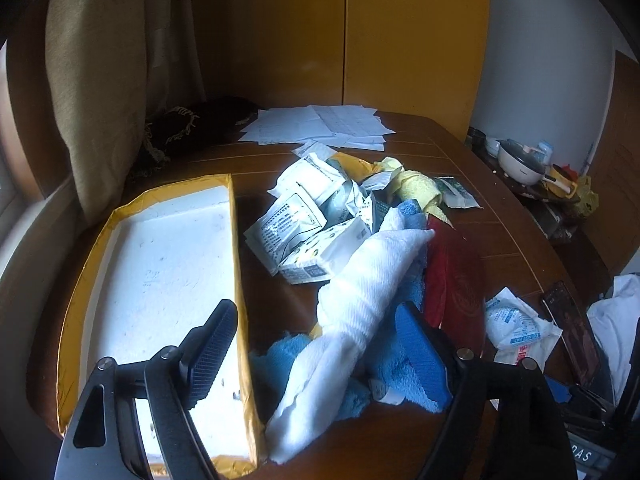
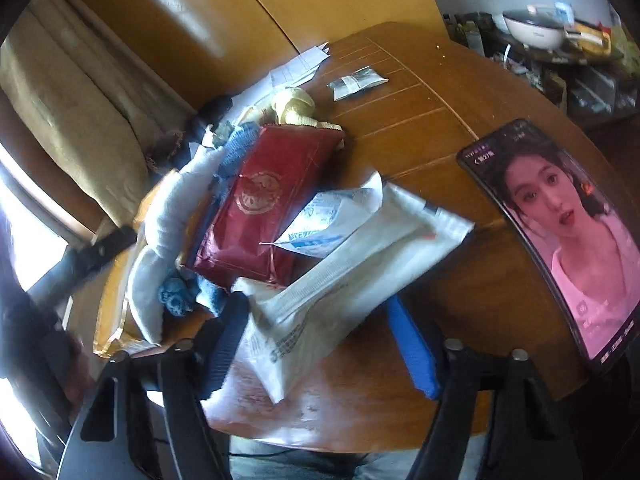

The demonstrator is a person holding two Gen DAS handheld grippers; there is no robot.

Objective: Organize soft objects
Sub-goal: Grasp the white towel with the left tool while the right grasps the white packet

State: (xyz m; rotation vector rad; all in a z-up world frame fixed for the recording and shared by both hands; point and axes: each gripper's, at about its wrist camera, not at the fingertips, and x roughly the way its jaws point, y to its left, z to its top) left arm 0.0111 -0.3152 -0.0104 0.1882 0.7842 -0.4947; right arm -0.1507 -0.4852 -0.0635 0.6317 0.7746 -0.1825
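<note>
Two grippers tilt down over the wooden table (image 1: 460,152). The left gripper (image 1: 316,356) gapes around a white towel (image 1: 360,292) lying on a blue cloth (image 1: 400,384), pads apart from it. The right gripper (image 2: 316,344) straddles one white packet (image 2: 340,280), seemingly unclamped. Beside them: one red pouch (image 2: 264,204), one phone (image 2: 560,232), one yellow-rimmed tray (image 1: 160,280).

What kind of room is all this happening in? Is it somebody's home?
Most likely a lived-in home, perhaps a dining or living room. A wooden table stands before yellow cupboard doors and a beige curtain, and a white cooking pot sits on a cluttered side shelf.
</note>
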